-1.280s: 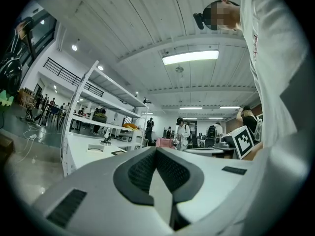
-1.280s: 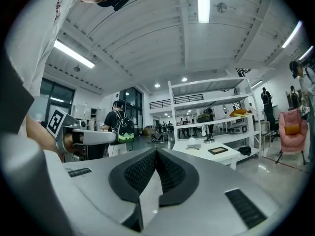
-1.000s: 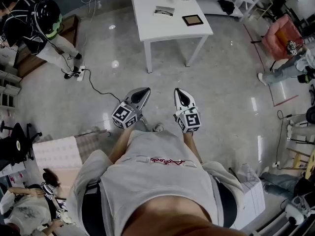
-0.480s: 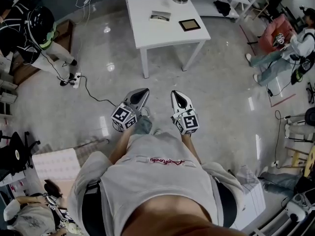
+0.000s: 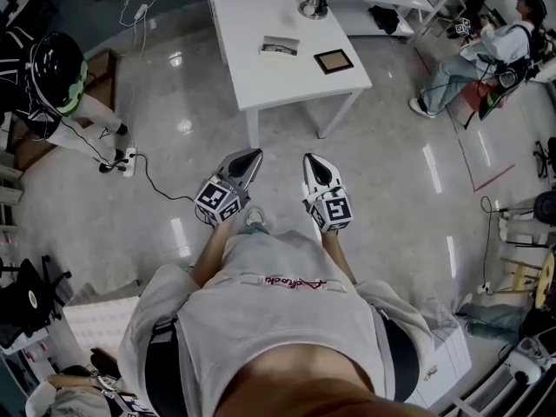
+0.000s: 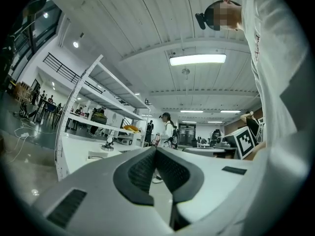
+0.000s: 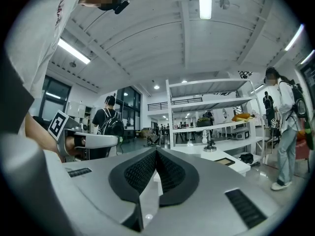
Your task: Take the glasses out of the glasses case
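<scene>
bringing left gripper (image 5: 252,156), right gripper (image 5: 312,160) nearer table (image 5: 261,85)

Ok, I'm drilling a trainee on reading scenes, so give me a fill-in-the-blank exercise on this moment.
1. The jaws of the left tongs and the right tongs are both ____.
2. In the head view, the dark square frame lies to the ____ of the glasses case.
3. Both of those lie on the white table, while the tongs are held over the shiny ____.
Missing words: shut; right; floor.
</scene>
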The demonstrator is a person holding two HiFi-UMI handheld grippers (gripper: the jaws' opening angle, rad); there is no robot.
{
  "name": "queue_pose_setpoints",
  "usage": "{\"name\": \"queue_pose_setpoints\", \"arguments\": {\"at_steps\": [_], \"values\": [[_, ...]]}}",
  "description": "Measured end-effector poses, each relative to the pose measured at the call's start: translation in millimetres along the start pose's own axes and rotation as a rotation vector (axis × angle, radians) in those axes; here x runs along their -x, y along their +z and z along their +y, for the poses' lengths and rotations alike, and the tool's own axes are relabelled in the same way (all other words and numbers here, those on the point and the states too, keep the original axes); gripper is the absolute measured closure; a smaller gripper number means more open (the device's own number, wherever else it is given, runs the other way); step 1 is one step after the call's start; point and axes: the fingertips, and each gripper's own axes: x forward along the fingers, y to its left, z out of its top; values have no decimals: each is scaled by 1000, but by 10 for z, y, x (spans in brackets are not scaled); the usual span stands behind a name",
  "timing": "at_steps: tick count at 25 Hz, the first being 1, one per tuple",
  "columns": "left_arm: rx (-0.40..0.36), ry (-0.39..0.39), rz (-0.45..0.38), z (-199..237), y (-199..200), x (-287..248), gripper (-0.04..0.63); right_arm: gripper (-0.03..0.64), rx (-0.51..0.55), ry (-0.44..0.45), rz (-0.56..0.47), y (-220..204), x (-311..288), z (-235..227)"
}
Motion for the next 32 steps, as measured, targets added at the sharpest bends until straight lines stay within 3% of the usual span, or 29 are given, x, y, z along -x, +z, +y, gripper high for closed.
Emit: {"name": "queue_pose_setpoints", "arguments": {"at_steps": [12, 21, 32], "values": [[-10, -2, 10, 850, 138, -179, 606, 615, 8, -25, 20, -18, -833, -108], [-30, -49, 20, 1244, 170, -388, 606, 615, 10, -49, 34, -141, -1285, -205], [2, -53, 52, 1561, 9, -708, 606, 615, 4, -34, 54, -262, -1673, -404]]}}
